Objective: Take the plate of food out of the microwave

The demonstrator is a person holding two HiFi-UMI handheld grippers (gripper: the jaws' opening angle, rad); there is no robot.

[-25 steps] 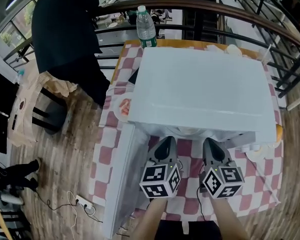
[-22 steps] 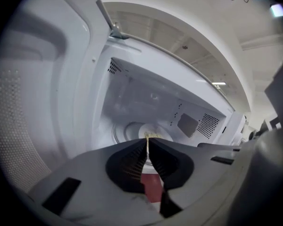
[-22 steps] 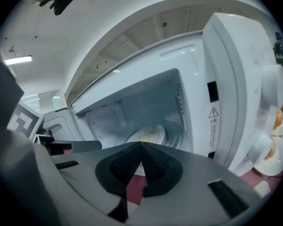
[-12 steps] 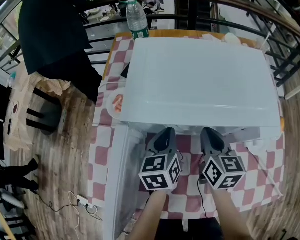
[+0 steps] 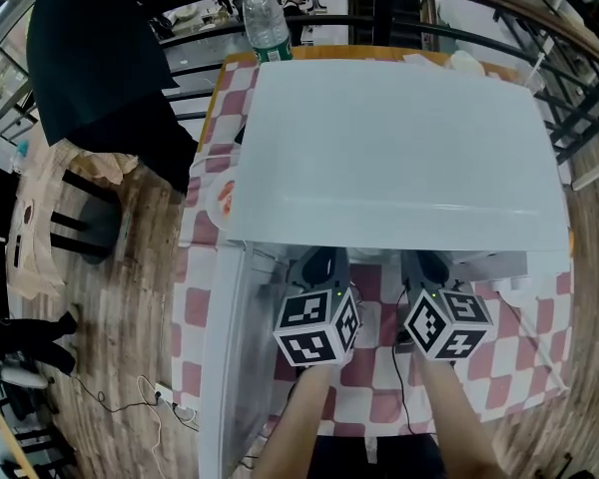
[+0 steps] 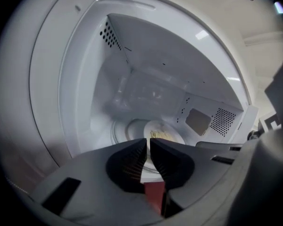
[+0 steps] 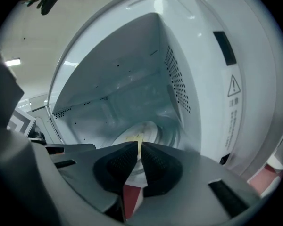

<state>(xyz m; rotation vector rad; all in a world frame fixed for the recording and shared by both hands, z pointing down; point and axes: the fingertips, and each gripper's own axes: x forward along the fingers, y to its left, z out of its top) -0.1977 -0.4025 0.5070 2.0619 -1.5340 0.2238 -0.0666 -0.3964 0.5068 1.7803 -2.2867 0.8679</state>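
One white microwave [image 5: 399, 158] fills most of the table [image 5: 499, 367], which is covered by a red-and-white checked cloth. Its one door [image 5: 230, 357] hangs open along the table's left edge, swung toward the near edge.

Two grippers reach into the oven's mouth from the near edge, the left gripper [image 5: 322, 262] and the right gripper [image 5: 429, 264] side by side but apart. Each carries one marker cube, and their tips are tucked under the microwave's top.

In the left gripper view, the left gripper [image 6: 148, 145] has its jaws clenched to a thin slit, with nothing caught between them. The right gripper [image 7: 139, 147] is clenched the same way and is also empty.

There are two plates. The plate of food [image 6: 161, 131] sits inside the cavity on the round turntable [image 6: 120, 128], just beyond both pairs of tips. It holds something pale yellow, and no jaw touches it. The right gripper view shows the same plate [image 7: 134, 133] on the cavity floor.

A second plate [image 5: 223, 200] with something orange-red on it peeks out at the table's left edge, half hidden by the oven.

One water bottle [image 5: 266, 20] stands upright at the far-left corner. One person in dark clothing [image 5: 100, 58] stands beyond that corner
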